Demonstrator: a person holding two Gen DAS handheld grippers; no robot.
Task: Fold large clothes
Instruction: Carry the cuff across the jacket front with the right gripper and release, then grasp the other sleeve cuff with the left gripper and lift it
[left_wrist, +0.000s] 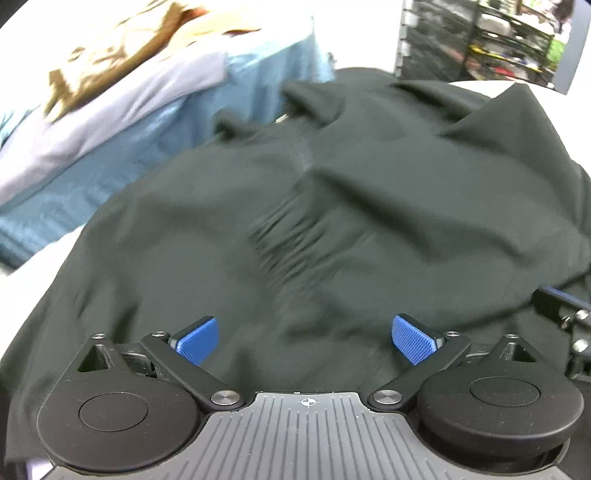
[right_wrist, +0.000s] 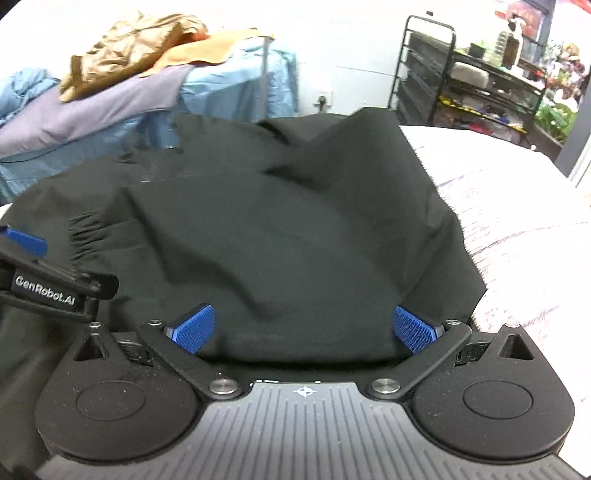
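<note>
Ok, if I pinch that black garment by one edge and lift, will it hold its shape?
Probably not. The black garment lies in soft folds and puckers, so it looks floppy and should drape and trail. It likely drags rather than slides on the textured bedspread. Two grip points seem safer.

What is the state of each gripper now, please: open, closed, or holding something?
Left gripper: open, holding nothing, above the black garment.
Right gripper: open wide, holding nothing, above the same garment.
</note>
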